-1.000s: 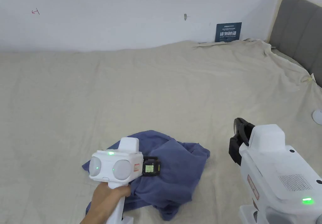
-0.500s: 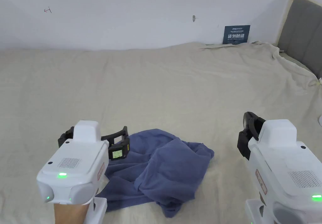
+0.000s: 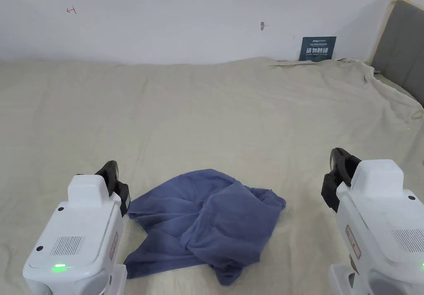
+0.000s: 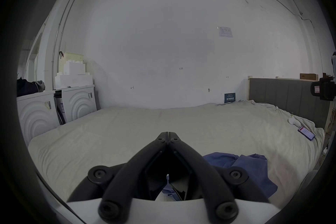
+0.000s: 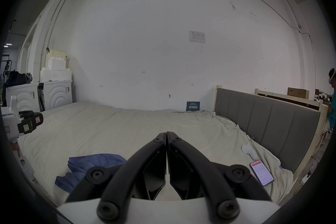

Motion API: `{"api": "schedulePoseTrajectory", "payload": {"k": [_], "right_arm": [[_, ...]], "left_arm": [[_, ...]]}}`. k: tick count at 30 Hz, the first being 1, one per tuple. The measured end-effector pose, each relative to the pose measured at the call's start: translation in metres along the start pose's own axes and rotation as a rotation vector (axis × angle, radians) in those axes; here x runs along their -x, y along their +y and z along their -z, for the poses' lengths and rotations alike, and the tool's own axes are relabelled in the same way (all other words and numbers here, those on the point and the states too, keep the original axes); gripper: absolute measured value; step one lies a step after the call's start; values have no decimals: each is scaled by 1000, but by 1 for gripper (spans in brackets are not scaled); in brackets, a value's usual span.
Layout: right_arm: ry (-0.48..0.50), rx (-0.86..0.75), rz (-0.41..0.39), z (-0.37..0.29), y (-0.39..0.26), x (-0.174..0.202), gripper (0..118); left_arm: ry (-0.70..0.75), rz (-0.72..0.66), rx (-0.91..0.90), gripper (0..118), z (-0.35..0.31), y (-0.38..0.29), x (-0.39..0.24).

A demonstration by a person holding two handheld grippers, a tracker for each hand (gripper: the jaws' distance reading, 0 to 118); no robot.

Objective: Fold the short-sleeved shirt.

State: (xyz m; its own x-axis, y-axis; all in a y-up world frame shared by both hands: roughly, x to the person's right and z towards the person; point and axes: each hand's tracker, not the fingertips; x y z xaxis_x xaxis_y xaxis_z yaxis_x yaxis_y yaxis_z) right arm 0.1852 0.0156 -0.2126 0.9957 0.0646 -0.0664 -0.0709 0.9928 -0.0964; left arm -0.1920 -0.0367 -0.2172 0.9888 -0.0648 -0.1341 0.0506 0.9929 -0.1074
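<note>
Your shirt [image 3: 207, 221] lies crumpled on the bed [image 3: 232, 113], nothing folded yet. Both your left gripper [image 4: 168, 134] and right gripper [image 5: 166, 134] are clenched on nothing, flanking it. Next, open them and probably find the shoulders to spread it flat.

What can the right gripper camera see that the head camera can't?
The right gripper view adds a phone lying on the sheet, white washing machines, and the right gripper with its jaws closed together. The head view adds the white top of the left gripper body. Both show the crumpled blue shirt, the beige bed sheet and the grey headboard.
</note>
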Motion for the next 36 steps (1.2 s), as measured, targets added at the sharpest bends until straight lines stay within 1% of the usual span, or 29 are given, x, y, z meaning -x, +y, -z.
{"api": "schedulePoseTrajectory", "payload": {"k": [6,9,13,16,17,18,22,24,25,27,28,29,34,35,36], "right_arm": [[-2,0,2,-1,2,3,0],[1,2,3,1,2,4,0],[6,6,0,3,1,7,0],[8,7,-2,3,3,10,0],[10,9,0,3,3,11,0],[11,11,1,3,3,11,0],[15,27,-5,8,-2,13,0],[18,37,-8,10,-5,13,0],[19,42,-10,11,-7,13,0],[23,53,-11,12,-10,13,0],[24,59,-11,13,-12,13,0],[24,64,-10,14,-14,13,0],[29,93,-11,20,-21,14,0],[30,98,-11,19,-20,16,0],[31,104,-11,20,-20,18,0]], "left_arm": [[-13,12,22,0,3,-2,0],[-42,-7,79,0,7,-1,1],[-105,-52,318,0,26,-3,4],[-135,-142,507,0,42,-14,9],[-160,-174,602,0,48,-22,12],[-163,-197,636,0,51,-29,14],[-171,-175,813,0,61,-63,13],[-181,-206,847,13,62,-79,13],[-182,-218,883,30,62,-86,14],[-179,-226,894,71,62,-98,14],[-172,-219,908,89,62,-103,13],[-165,-208,925,97,62,-107,12],[-136,-173,940,98,63,-116,8],[-131,-169,940,96,64,-117,7],[-128,-166,938,90,64,-117,7]]}}
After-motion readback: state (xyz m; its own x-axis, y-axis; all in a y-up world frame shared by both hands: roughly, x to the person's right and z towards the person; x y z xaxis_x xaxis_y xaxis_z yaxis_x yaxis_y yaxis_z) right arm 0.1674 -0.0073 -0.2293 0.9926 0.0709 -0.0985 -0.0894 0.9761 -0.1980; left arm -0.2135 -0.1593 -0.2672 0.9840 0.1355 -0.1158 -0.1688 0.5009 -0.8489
